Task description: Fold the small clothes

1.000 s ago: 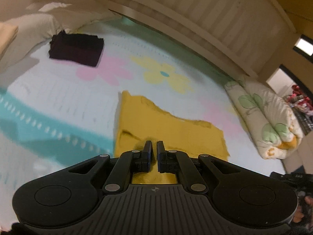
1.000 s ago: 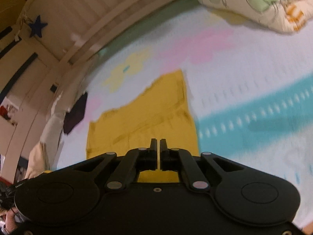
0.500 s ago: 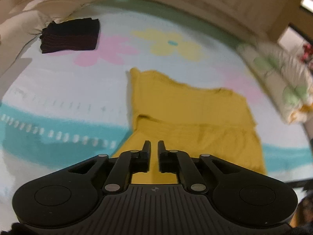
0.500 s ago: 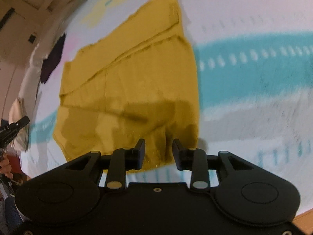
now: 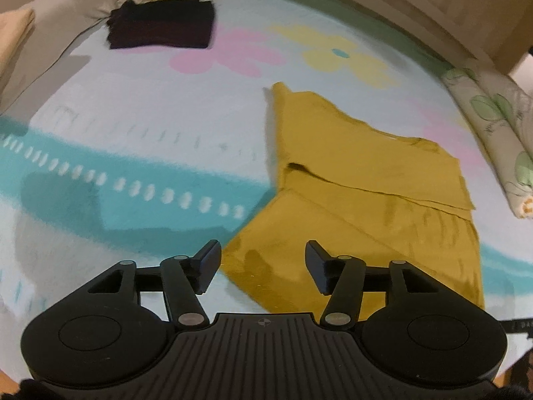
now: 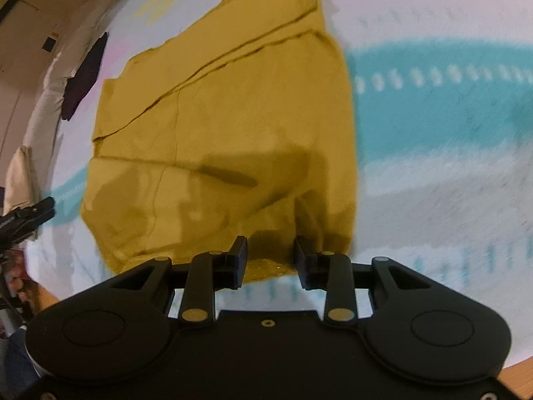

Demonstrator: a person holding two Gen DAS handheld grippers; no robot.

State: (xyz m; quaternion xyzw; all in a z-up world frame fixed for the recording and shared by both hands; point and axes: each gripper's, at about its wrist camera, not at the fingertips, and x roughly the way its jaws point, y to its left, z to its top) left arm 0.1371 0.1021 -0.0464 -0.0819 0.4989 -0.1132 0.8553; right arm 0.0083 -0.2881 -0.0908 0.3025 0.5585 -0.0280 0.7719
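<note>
Now the yellow garment lies flat on the bed, partly folded, with a layer turned over across its middle so that a fold line runs through it. Its near hem sits just ahead of both tools. The left gripper hovers over the garment's near corner with its jaws spread wide and nothing between them. The right gripper is at the near hem, jaws parted with yellow cloth showing in the gap but not pinched. Toward the bed's far corner lies a folded dark garment on the flowered bedsheet; a rolled floral quilt lies along the right edge.
</note>
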